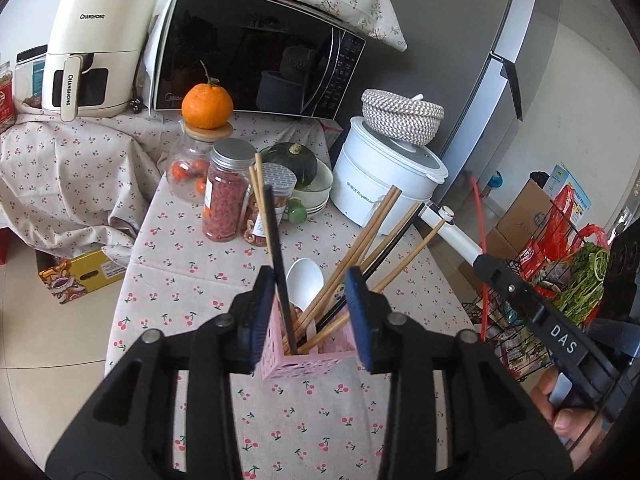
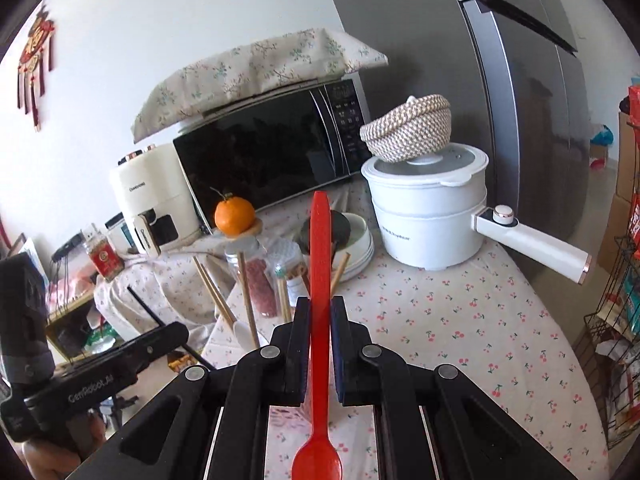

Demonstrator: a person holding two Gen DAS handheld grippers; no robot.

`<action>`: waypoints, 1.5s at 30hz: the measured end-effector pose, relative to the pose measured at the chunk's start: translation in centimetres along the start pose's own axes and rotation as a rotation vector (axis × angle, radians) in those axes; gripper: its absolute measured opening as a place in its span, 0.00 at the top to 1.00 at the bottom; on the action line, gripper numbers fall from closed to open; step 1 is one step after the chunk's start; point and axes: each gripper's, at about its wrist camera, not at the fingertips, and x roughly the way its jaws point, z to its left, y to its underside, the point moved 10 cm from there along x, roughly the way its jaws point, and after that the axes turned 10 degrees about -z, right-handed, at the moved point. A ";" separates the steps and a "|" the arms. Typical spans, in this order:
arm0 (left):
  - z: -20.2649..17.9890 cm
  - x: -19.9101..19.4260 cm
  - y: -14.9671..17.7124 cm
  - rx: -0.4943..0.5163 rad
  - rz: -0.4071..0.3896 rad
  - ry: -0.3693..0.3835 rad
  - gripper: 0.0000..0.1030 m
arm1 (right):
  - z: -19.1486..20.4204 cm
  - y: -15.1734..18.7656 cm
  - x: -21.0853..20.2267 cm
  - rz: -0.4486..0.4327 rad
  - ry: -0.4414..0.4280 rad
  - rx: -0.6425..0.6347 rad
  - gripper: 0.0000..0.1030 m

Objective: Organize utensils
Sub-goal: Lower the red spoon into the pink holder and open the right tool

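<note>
A pink perforated utensil holder (image 1: 308,362) stands on the cherry-print tablecloth (image 1: 192,280). It holds several wooden chopsticks (image 1: 360,240), black chopsticks (image 1: 280,264) and a white spoon (image 1: 306,280). My left gripper (image 1: 310,304) has its blue-padded jaws on either side of the holder's top, gripping it. My right gripper (image 2: 320,312) is shut on a red plastic spoon (image 2: 320,280), handle pointing forward and up, bowl towards the camera. The right gripper body shows at the right edge of the left wrist view (image 1: 552,320). Chopstick tips (image 2: 246,292) show in the right wrist view.
Behind the holder stand jars of red goods (image 1: 224,196), a jar topped with an orange (image 1: 206,106), a bowl with a green squash (image 1: 296,164), a white electric pot (image 1: 388,184) with a woven basket, a microwave (image 1: 256,52) and an air fryer (image 1: 96,44). A wire rack (image 1: 552,264) stands right.
</note>
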 end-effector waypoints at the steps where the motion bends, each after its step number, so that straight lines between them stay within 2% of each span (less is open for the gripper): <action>1: 0.2 -0.6 -0.1 -0.002 0.000 -0.008 0.52 | 0.6 -0.4 0.1 -0.032 0.011 -0.004 0.91; 7: 3.1 -3.1 0.8 0.015 0.073 -0.093 0.49 | 3.0 -0.5 2.1 -0.181 0.084 -0.027 0.91; 11: 5.4 -4.5 1.1 0.049 0.088 -0.137 0.48 | 3.4 0.1 3.7 -0.257 0.142 0.030 0.91; 19: 7.4 -6.2 1.8 0.045 0.111 -0.120 0.48 | 4.6 1.0 4.9 -0.425 0.286 -0.024 0.91; 22: 7.9 -6.3 1.9 0.047 0.115 -0.119 0.48 | 5.2 1.7 5.3 -0.454 0.322 -0.047 0.91; 25: 8.5 -6.3 2.0 0.028 0.121 -0.119 0.48 | 5.0 3.0 5.7 -0.430 0.330 -0.018 0.90; 29: 8.8 -6.3 2.2 0.010 0.131 -0.112 0.48 | 4.6 4.3 4.8 -0.391 0.301 0.039 0.89; 32: 8.6 -6.3 2.4 0.008 0.139 -0.106 0.48 | 4.7 4.0 3.5 -0.371 0.276 0.033 0.83; 35: 8.3 -6.0 2.9 0.012 0.156 -0.102 0.47 | 4.6 3.5 2.4 -0.315 0.264 0.023 0.71; 37: 8.0 -5.8 3.3 0.017 0.169 -0.103 0.43 | 4.2 3.3 1.9 -0.255 0.259 0.014 0.63; 42: 6.6 -5.7 4.1 0.047 0.182 -0.128 0.22 | 2.7 3.4 0.0 -0.087 0.263 -0.020 0.44; 43: 6.3 -5.8 4.2 0.054 0.178 -0.136 0.21 | 2.2 3.4 -0.5 -0.060 0.272 -0.027 0.36; 45: 5.6 -6.1 4.5 0.065 0.174 -0.149 0.16 | 1.4 3.6 -1.6 0.003 0.280 -0.041 0.28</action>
